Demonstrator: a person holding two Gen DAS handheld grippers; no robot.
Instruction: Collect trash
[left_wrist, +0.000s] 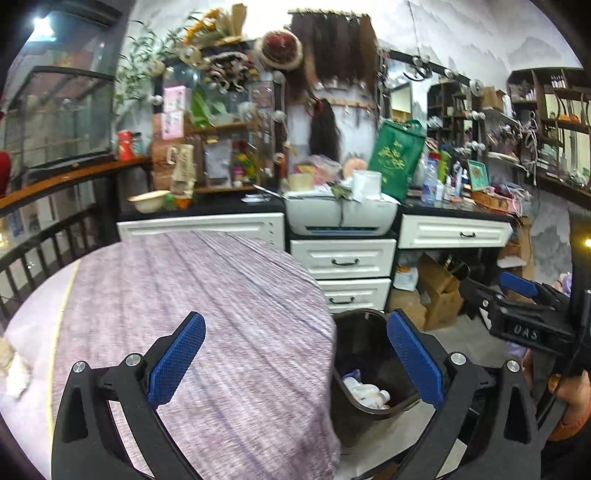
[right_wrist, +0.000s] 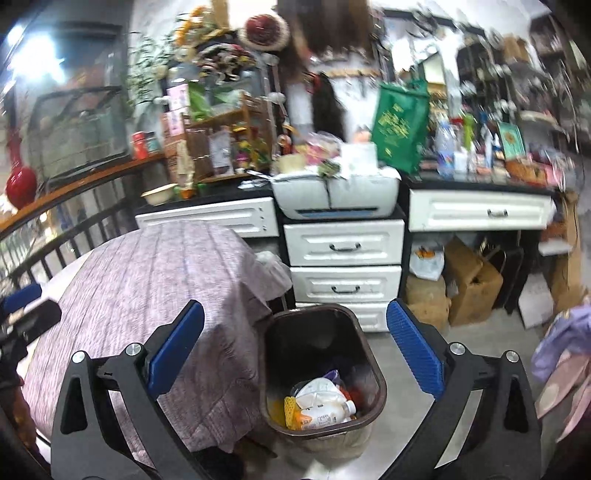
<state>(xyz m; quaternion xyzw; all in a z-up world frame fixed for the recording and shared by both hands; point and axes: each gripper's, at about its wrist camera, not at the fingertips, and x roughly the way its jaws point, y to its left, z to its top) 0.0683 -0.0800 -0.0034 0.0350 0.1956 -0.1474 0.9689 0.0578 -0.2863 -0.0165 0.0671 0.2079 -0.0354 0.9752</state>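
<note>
From the left wrist, the left hand-held gripper (left_wrist: 295, 365) stands with its blue pads spread wide and nothing between them. Under its left finger lies the bench (left_wrist: 192, 314), draped in a purple-grey striped cloth whose right edge curves down just beside the dark waste bin (left_wrist: 364, 369). The bin stands on the floor, touching or nearly touching the hanging cloth, and its open mouth shows between the two fingers, close to the right one. Inside it lie pale bottles and wrappers (left_wrist: 365, 393). At the bench's far left edge rests a crumpled white scrap (left_wrist: 16, 376). The right hand-held gripper (left_wrist: 517, 295) reaches in from the right edge of this view, above the bare floor beside the bin. Beyond the bin stands a white drawer unit (left_wrist: 341, 273), with cardboard boxes (left_wrist: 437, 291) crowding the floor to its right.

From the right wrist, the right hand-held gripper (right_wrist: 295, 363) is likewise spread wide and empty. The waste bin (right_wrist: 325, 332) sits squarely between its fingers, rim fully in view, holding a plastic bottle and yellow packaging (right_wrist: 317, 404). The bench (right_wrist: 147, 295) corner hangs just left of the bin's rim. Grey floor lies open right of the bin, up to the boxes (right_wrist: 469, 284) and a lilac garment (right_wrist: 565, 339).
</note>
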